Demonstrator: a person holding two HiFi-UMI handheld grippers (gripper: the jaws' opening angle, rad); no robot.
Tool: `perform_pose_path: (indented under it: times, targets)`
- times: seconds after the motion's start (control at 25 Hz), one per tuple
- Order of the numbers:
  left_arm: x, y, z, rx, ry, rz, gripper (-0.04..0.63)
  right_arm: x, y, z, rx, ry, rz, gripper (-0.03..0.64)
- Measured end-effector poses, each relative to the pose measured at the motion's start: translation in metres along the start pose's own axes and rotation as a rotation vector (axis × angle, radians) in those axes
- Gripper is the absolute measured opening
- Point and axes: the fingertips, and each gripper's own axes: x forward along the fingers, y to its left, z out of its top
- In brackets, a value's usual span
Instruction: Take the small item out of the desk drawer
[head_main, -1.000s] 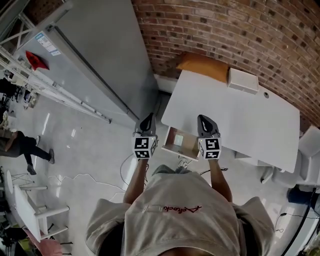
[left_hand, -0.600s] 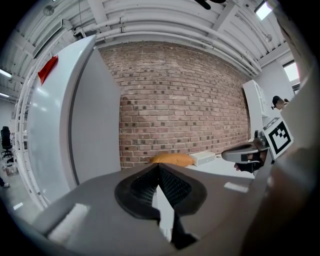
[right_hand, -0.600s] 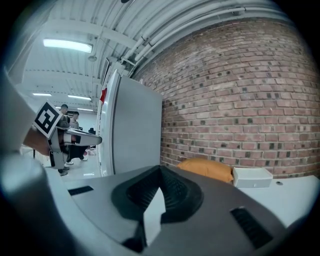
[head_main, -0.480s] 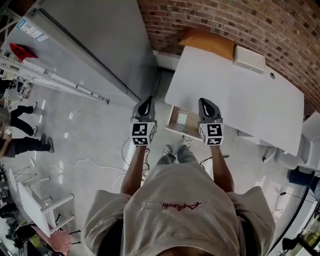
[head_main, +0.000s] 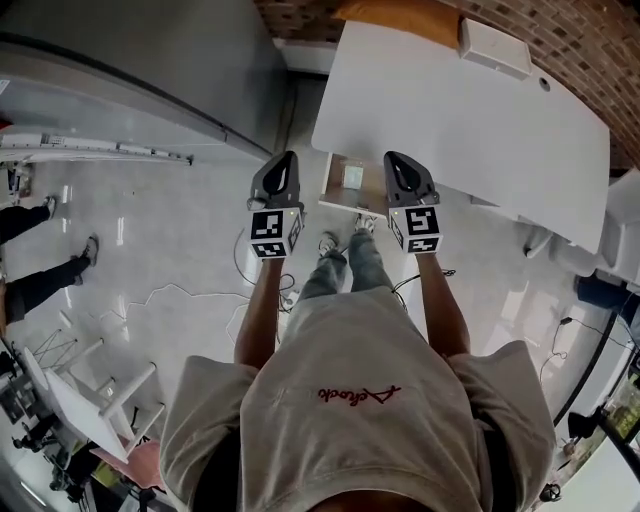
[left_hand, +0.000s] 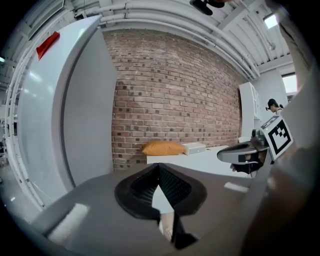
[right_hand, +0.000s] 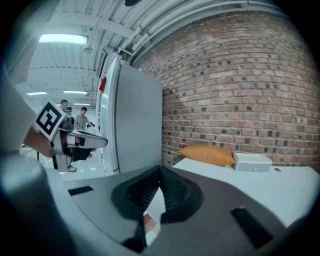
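Observation:
In the head view a white desk (head_main: 470, 110) stands ahead with its drawer (head_main: 345, 207) pulled open below the front edge. A small pale square item (head_main: 353, 177) lies inside it. My left gripper (head_main: 285, 160) hangs just left of the drawer and my right gripper (head_main: 397, 160) just right of it, both above the floor. Each is shut, with nothing between its jaws. The left gripper view shows the closed left gripper (left_hand: 159, 167) aimed at the brick wall. The right gripper view shows the closed right gripper (right_hand: 160, 175) above the desk top (right_hand: 260, 185).
An orange pillow (head_main: 400, 15) and a white box (head_main: 490, 45) lie at the desk's back by the brick wall. A tall grey cabinet (head_main: 150, 60) stands to the left. Cables (head_main: 180, 300) lie on the floor. A person's legs (head_main: 30, 250) show at far left, a white stool (head_main: 90, 400) at lower left.
The desk and open drawer have slid up the head view as the person came closer. Both grippers moved forward and now flank the drawer. Both stayed shut.

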Motion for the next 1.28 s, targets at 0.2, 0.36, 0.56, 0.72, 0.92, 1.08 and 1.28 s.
perform_pose_path:
  times: [0.2,0.36,0.56,0.72,0.92,1.08,1.28]
  targets:
    - [0.006,-0.004,-0.019,-0.015,0.029,-0.016,0.009,0.004,0.007,-0.02,0.015,0.028,0.013,0.011]
    - [0.006,-0.007,-0.036,-0.028,0.057,-0.024,0.009,0.005,0.017,-0.04,0.029,0.067,0.031,0.011]
    - [0.004,-0.007,-0.062,-0.04,0.092,-0.033,0.009,0.005,0.03,-0.066,0.044,0.108,0.046,0.011]
    - [0.004,-0.008,-0.084,-0.064,0.116,-0.033,0.009,0.005,0.038,-0.09,0.054,0.146,0.06,0.011]
    - [0.004,-0.013,-0.11,-0.079,0.146,-0.046,0.009,0.002,0.05,-0.122,0.066,0.212,0.084,0.011]
    - [0.003,-0.018,-0.132,-0.089,0.175,-0.054,0.009,0.0,0.054,-0.147,0.085,0.238,0.08,0.011]
    - [0.006,-0.019,-0.156,-0.092,0.195,-0.065,0.009,0.001,0.059,-0.175,0.095,0.269,0.086,0.011]
